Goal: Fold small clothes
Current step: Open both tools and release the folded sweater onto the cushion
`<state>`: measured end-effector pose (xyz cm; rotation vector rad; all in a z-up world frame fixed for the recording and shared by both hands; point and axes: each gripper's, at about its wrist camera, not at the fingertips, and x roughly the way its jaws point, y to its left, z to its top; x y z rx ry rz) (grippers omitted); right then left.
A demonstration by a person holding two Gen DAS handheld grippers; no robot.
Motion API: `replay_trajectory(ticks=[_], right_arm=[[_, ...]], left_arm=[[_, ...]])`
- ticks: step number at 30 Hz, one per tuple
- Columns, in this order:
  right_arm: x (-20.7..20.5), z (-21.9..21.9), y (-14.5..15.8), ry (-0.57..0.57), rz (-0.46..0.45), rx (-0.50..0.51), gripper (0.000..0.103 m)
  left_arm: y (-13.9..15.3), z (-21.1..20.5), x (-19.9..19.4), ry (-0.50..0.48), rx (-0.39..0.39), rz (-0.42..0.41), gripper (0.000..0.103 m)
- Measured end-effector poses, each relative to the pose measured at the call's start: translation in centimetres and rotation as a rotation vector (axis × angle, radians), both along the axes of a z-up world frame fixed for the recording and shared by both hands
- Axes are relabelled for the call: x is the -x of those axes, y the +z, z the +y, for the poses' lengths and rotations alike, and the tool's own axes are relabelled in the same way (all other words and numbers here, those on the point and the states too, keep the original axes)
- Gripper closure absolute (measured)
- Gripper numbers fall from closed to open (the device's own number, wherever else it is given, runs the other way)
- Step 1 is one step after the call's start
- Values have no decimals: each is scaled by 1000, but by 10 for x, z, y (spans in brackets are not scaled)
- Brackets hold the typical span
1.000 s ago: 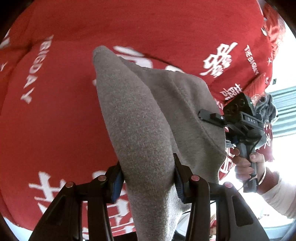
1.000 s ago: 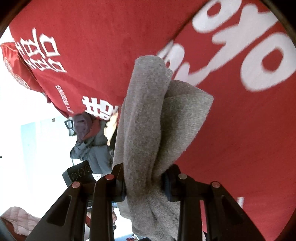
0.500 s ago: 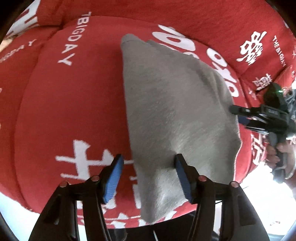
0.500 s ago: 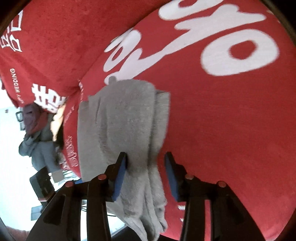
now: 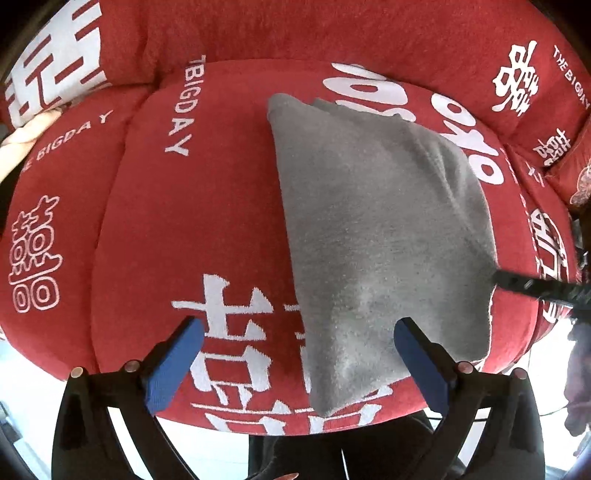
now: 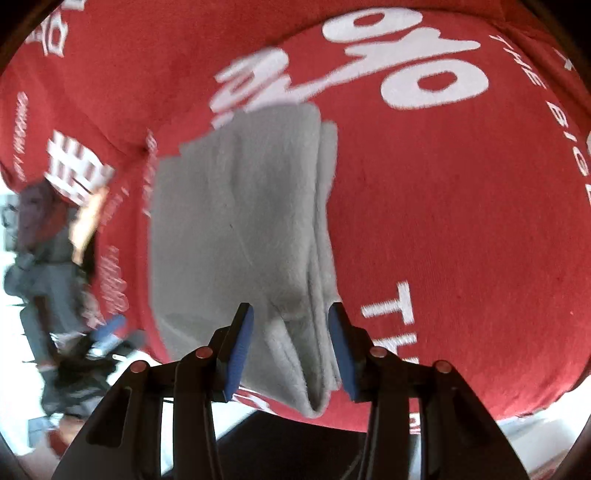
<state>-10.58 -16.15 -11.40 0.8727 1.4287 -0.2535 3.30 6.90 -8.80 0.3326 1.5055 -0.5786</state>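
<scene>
A folded grey garment (image 5: pixel 376 229) lies flat on a red cushion (image 5: pixel 166 229) with white lettering; its near corner hangs slightly over the front edge. My left gripper (image 5: pixel 295 354) points down over that corner. Its jaws are opening and stand very wide, with the corner between them and neither blue pad pressing on it. In the right wrist view the grey garment (image 6: pixel 240 221) shows its layered folded edge. The right gripper (image 6: pixel 291 354) stands open astride that edge, its pads clear of the cloth. One black right finger (image 5: pixel 535 288) reaches in from the right.
The cushion is part of a red sofa whose backrest (image 5: pixel 332 33) rises behind. A red pillow (image 5: pixel 576 177) sits at the right. A pile of grey and dark clothes (image 6: pixel 33 229) lies beyond the sofa's left end. White floor shows below the front edge.
Both grippers have let go of the grey garment, which hung bunched between them and now lies flat on the cushion. Both have drawn back, and the left jaws have spread much wider.
</scene>
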Motion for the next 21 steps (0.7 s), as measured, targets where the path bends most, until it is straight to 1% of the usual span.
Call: replay_trajectory(ticks=[1,3,5,7,11,12,13,14,15,17,19,21], right_arm=[[1,5,-6,27,35,31,57],[0,6,-14,33,80,64,57],[6,2,-14,-8,108,68,57],[11,-2,-7,-34,145,94,55],[7,-1,19,-48,113,91,53],[4,1,25,-38,107,99,47],[-3,5,35,-18,99,119,37],[-8,9,42,-3,90,133,34],[-14,13,49,8,79,142,31],[-24,20,58,23,63,146,30],[-32,26,66,37,56,152,25],[-38,33,77,56,42,174,24]], left_arm=[[2,-1,0,0,-16,-9,0],[6,-2,0,-4,-62,-43,0],[11,-1,-1,-3,-83,-64,0],[18,1,-3,8,-84,-73,0],[30,1,-5,16,-112,-80,0],[34,1,-4,17,-120,-85,0],[38,-1,-4,15,-124,-92,0],[42,-3,-4,13,-128,-98,0],[46,-5,-4,11,-132,-102,0],[52,-8,-4,13,-140,-107,0],[58,-10,-6,21,-138,-101,0],[63,-11,-7,34,-133,-96,0]])
